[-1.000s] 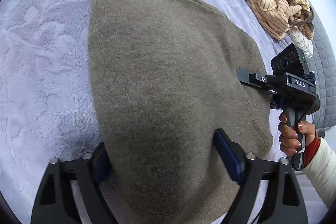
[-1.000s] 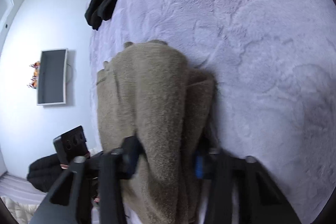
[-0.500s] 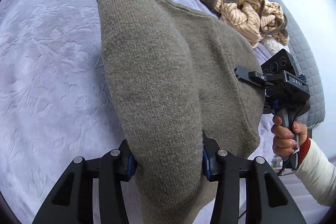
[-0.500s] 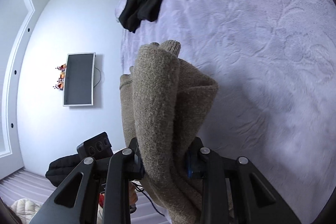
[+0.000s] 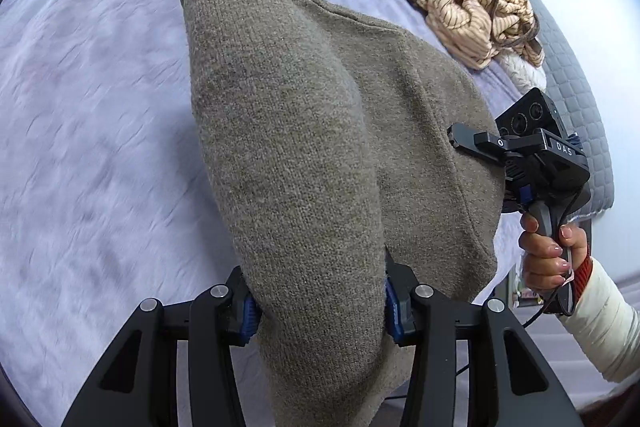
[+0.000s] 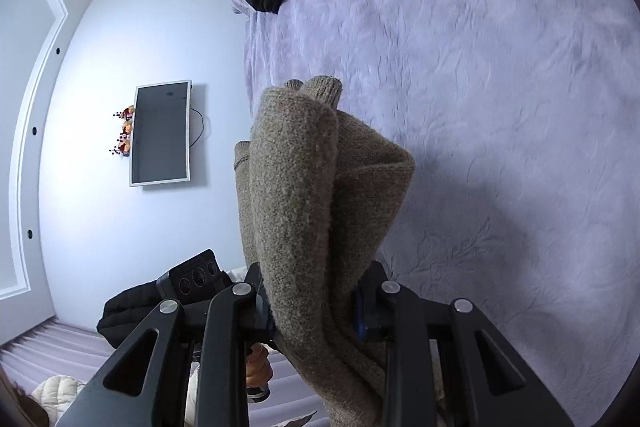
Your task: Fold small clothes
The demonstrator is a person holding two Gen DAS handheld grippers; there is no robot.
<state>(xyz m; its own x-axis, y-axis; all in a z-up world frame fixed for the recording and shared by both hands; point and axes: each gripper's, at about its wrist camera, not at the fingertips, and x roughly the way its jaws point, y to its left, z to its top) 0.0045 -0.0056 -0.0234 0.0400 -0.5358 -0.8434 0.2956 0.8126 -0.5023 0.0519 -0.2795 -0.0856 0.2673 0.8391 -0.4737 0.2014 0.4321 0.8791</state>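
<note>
Sweater (image 5: 320, 155), olive-brown knit, hangs above the lilac bed (image 5: 88, 131), bunched between both tongs: left tongs (image 5: 318, 303), whose jaws have just been closing, and right tongs (image 6: 316, 311) each clamp its fabric.

Both fisheye views are bright, lit by soft, even daylight with a cool, bluish cast. Each picture is round, with black corners, and straight lines bow near the rim. In the left wrist view the bedspread (image 5: 100, 131) is smeared by motion blur, while the sweater (image 5: 304, 155) stays sharp enough to show its knit. In the right wrist view the sweater (image 6: 316, 227) casts a soft, dark shadow onto the bedspread (image 6: 500, 107) beside it. No glare shows.
</note>
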